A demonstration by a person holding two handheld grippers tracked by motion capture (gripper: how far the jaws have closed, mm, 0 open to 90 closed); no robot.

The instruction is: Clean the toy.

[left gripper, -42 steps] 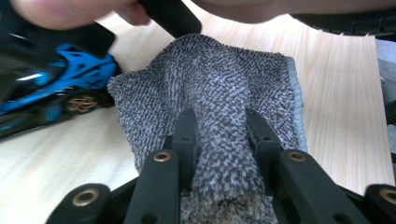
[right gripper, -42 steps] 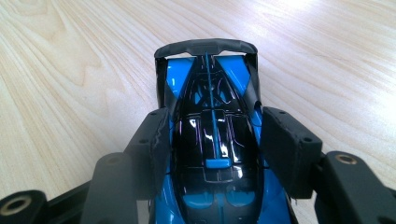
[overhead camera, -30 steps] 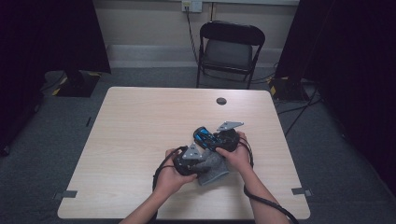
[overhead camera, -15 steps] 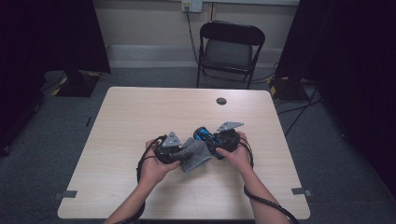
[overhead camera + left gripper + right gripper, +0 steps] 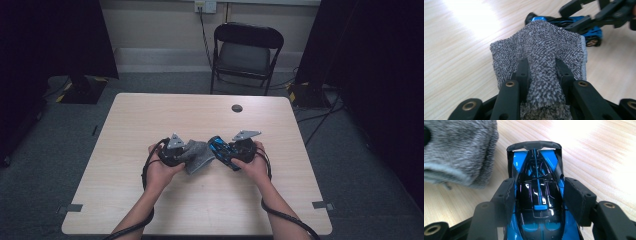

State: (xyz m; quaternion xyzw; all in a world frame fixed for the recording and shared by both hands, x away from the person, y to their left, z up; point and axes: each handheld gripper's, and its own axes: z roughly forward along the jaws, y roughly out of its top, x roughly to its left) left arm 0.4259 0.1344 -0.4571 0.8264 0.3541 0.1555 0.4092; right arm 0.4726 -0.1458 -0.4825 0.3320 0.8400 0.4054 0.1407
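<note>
**A:** High view first: the person's got a gripper in each hand, both low over the near half of the table (image 5: 150, 115). Left gripper (image 5: 181, 154) has a grey cloth (image 5: 198, 156) bunched in it, right gripper (image 5: 231, 153) has a blue toy car (image 5: 220, 150). Cloth and car sit right next to each other in the middle, maybe touching, can't quite tell from up there.

**B:** Is the left claw actually clamped or just resting on the cloth?

**A:** Clamped. Left gripper view shows both black jaws squeezed onto a fold of the cloth (image 5: 541, 62), with the rest fanning out ahead of them over the wood. Past the cloth's far edge you can see the car (image 5: 589, 32) on the table with the right gripper's jaws on it.

**B:** And the right one?

**A:** Right gripper view looks straight down the car (image 5: 537, 195): one jaw pressed on each flank, about mid-body, so it's gripped across its width. Glossy black top, blue sides, dark wing at the far end. The cloth (image 5: 459, 152) is at the upper left of that view, just beside the car's far end.

**B:** Anything else on the table?

**A:** A small dark round thing (image 5: 237, 108) near the far edge, well apart from the hands. Black folding chair (image 5: 247, 52) behind the table.
</note>
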